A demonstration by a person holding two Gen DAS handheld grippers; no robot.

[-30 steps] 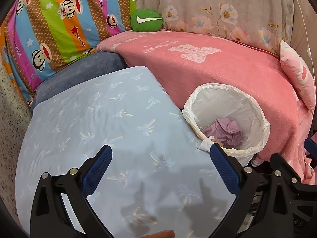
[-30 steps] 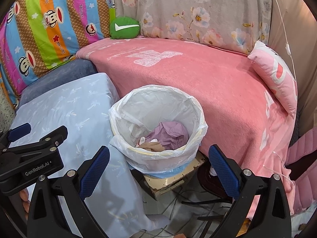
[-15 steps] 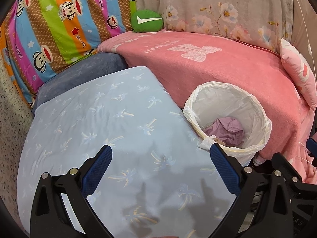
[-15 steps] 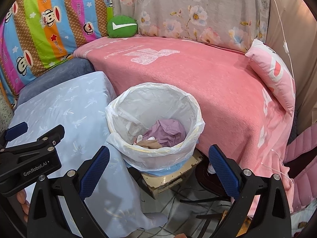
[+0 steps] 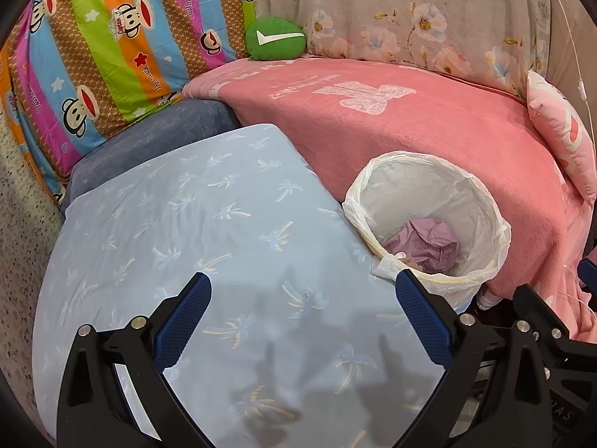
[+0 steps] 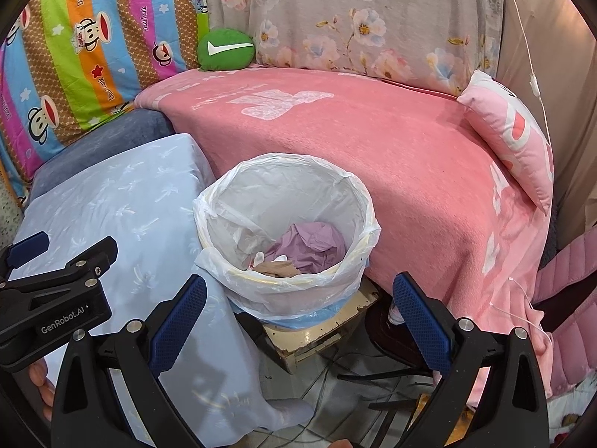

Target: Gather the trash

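**Both hand-held grippers spread and empty, trash down in the bin**

Now the left hand-held gripper (image 5: 303, 317) hangs over the pale blue palm-print cloth (image 5: 194, 231), its two blue-padded fingers wide apart with nothing between them. Only the fingers' shadows fall on the cloth below.

At about 3 o'clock in the left wrist view stands the bin (image 5: 429, 224), lined with a white bag (image 5: 403, 186) whose rim is folded over the edge. Inside, on the bottom, lies crumpled purple trash (image 5: 433, 240).

The right hand-held gripper (image 6: 299, 311) is also spread, holding nothing, and hovers just on the near side of the bin (image 6: 287, 231), which sits near the middle of its view. From here the purple trash (image 6: 313, 244) shows clearly, with a tan scrap (image 6: 278, 268) and small white bits beside it at the 6 o'clock side of the bin floor. The bin rests on a worn cream stand (image 6: 321, 326), with cables on the floor beneath.

A pink blanket (image 6: 373, 142) runs from 12 to 3 o'clock behind the bin, touching it. A green cushion (image 6: 225, 49) sits at 11 o'clock against a striped monkey-print sheet (image 6: 93, 37); a pink pillow (image 6: 515, 130) lies at 2 o'clock. The left tool's body shows at 9 o'clock in the right wrist view.
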